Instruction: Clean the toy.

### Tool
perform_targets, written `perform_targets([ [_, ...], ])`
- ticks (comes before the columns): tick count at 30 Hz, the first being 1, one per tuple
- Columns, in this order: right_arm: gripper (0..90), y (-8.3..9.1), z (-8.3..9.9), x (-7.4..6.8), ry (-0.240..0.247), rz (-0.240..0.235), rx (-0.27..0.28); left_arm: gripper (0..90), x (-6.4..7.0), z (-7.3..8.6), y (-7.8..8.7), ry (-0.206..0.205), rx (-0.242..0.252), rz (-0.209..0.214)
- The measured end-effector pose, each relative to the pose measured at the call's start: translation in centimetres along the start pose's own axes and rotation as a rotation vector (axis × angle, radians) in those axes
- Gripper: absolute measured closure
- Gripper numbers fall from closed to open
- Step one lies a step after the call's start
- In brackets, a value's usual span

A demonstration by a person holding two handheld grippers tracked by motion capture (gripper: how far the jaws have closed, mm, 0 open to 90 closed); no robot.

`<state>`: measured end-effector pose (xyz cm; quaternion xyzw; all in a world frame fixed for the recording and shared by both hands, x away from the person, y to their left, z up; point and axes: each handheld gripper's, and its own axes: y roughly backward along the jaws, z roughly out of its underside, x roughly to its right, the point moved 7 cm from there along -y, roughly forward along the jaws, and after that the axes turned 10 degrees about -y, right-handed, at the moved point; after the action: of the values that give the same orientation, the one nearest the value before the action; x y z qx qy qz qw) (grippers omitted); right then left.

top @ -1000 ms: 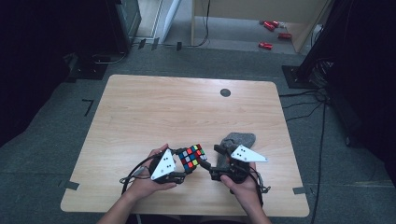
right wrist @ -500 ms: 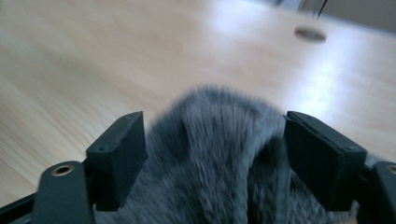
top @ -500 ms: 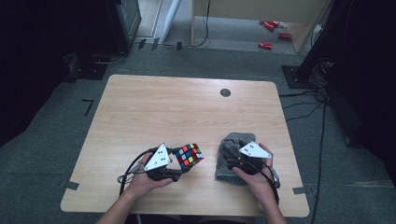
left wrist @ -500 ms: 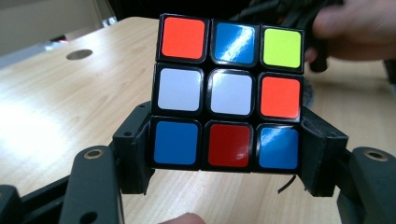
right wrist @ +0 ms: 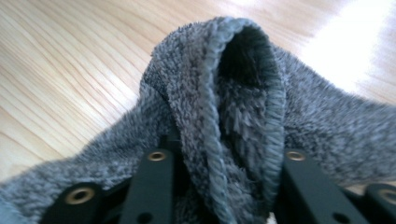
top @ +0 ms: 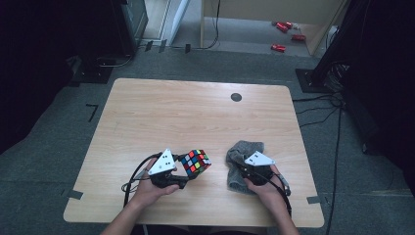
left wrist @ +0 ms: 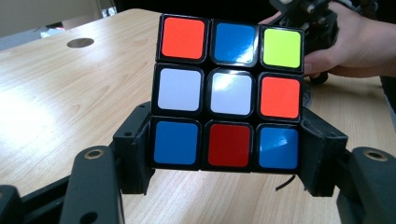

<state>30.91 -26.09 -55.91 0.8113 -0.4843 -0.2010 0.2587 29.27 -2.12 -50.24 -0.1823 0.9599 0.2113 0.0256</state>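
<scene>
Cube (top: 195, 162) sits clamped in my left gripper (top: 182, 172), down at about 6 o'clock on the table (top: 195, 112), just left of centre near the front edge. In the left gripper view the jaws press on the cube's (left wrist: 228, 92) bottom row from both sides, and it looks lifted a little off the wood. Its facing side reads orange, blue, yellow on top, white, white, orange across the middle, blue, red, blue below. My left hand (top: 149, 188) comes in from 7 o'clock, forearm angled up toward 1 o'clock, grey plate tilted on top.

Over at 5 o'clock, my right gripper (top: 247, 172) is pinching the cloth (top: 241, 155); the right gripper view shows a fold of the grey cloth (right wrist: 233, 107) standing up between narrow jaws. My right hand (top: 266, 188) enters from 5 o'clock, pointing toward 11. Cloth and cube are near each other, not touching, bare wood between.
</scene>
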Motion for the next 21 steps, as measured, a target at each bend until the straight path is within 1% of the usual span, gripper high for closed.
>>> perform_targets([
  [2,76.3,0.8,-0.9,-0.9,-0.053,-0.058,0.048,34.1,0.0,0.1,-0.1,-0.001,-0.007,0.003],
  [3,76.7,1.2,-1.6,-1.4,-0.068,-0.083,0.086,34.4,0.1,0.2,-0.2,-0.003,-0.013,0.004],
  [5,77.1,2.4,-2.9,-2.8,-0.068,-0.128,0.157,34.3,0.2,0.2,-0.3,-0.008,-0.019,0.008],
  [7,77.1,3.6,-4.1,-4.6,-0.066,-0.190,0.218,34.3,0.5,0.1,-0.5,-0.014,-0.016,0.014],
  [9,77.1,4.9,-5.3,-6.3,-0.042,-0.235,0.279,34.4,0.7,0.0,-0.5,-0.022,-0.011,0.023],
  [10,77.0,5.4,-5.8,-7.2,-0.033,-0.259,0.305,34.4,0.9,-0.1,-0.6,-0.029,-0.011,0.024],
  [12,76.9,6.3,-6.5,-8.7,-0.033,-0.308,0.342,34.4,1.1,-0.2,-0.6,-0.037,-0.007,0.034],
  [14,76.8,6.6,-6.8,-9.8,-0.035,-0.341,0.359,34.4,1.4,-0.4,-0.6,-0.046,0.005,0.040],
  [15,76.8,6.5,-6.7,-10.2,-0.030,-0.348,0.352,34.4,1.6,-0.7,-0.5,-0.048,0.027,0.055],
  [16,76.6,6.1,-6.5,-10.3,-0.025,-0.343,0.336,34.4,1.6,-0.8,-0.4,-0.057,0.026,0.054],
  [17,76.6,6.0,-6.3,-10.2,-0.042,-0.346,0.345,34.4,1.7,-0.8,-0.3,-0.072,0.026,0.048],
  [18,76.7,5.8,-6.2,-9.9,-0.078,-0.360,0.341,34.4,1.7,-0.9,-0.2,-0.073,0.031,0.054],
  [19,76.7,5.4,-6.0,-9.5,-0.099,-0.353,0.329,34.4,1.7,-0.9,-0.1,-0.069,0.041,0.063],
  [20,76.7,5.0,-5.7,-9.0,-0.103,-0.325,0.310,34.4,1.7,-0.9,-0.1,-0.071,0.043,0.062],
  [21,76.7,4.7,-5.4,-8.6,-0.113,-0.314,0.293,34.5,1.7,-1.0,-0.1,-0.074,0.043,0.060],
])
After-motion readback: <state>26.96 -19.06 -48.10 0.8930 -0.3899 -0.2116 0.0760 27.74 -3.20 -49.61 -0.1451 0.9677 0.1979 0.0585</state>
